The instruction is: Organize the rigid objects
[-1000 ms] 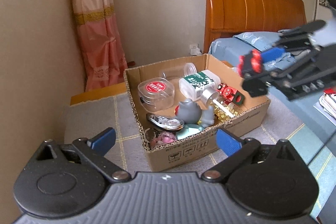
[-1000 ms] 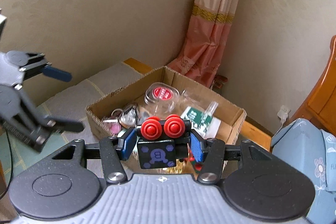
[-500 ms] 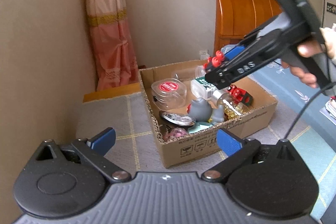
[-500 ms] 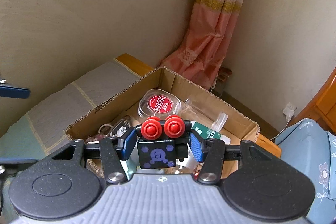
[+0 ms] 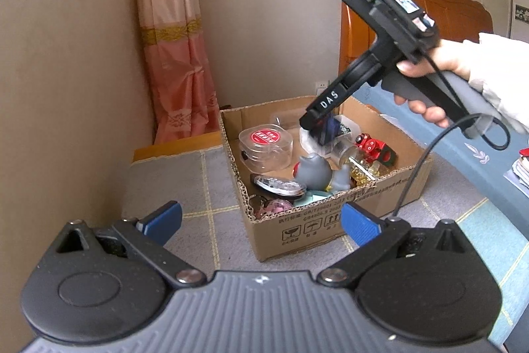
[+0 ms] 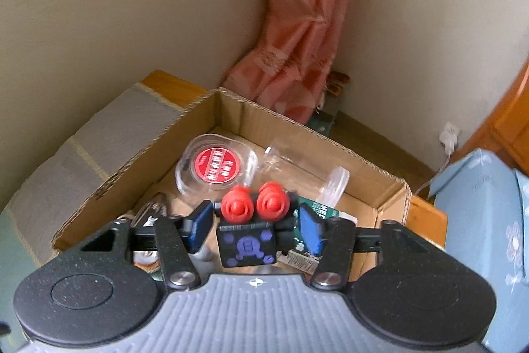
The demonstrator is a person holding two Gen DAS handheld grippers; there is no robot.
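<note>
A black block toy with two red round knobs [image 6: 251, 234] hangs between the blue pads of my right gripper [image 6: 253, 227], over the open cardboard box [image 6: 132, 167]. Its jaws are opening and a small gap shows on each side of the toy. In the left wrist view my right gripper [image 5: 330, 129] points steeply down into the box [image 5: 317, 230], held by a person's hand [image 5: 439, 62]. My left gripper [image 5: 261, 220] stays open with nothing in it, just short of the box's near wall.
The box holds a round clear case with a red label [image 6: 216, 169], a grey toy figure [image 5: 314, 169], a red toy car [image 5: 372, 148] and a clear tube [image 6: 307, 167]. A blue-covered bed [image 6: 489, 220] lies right, a pink curtain [image 5: 175, 55] behind, a wall left.
My right gripper has swung in over the box and sunk toward it. Its pads, earlier clamped on the knobbed toy, have spread away from it. The left gripper stays put.
</note>
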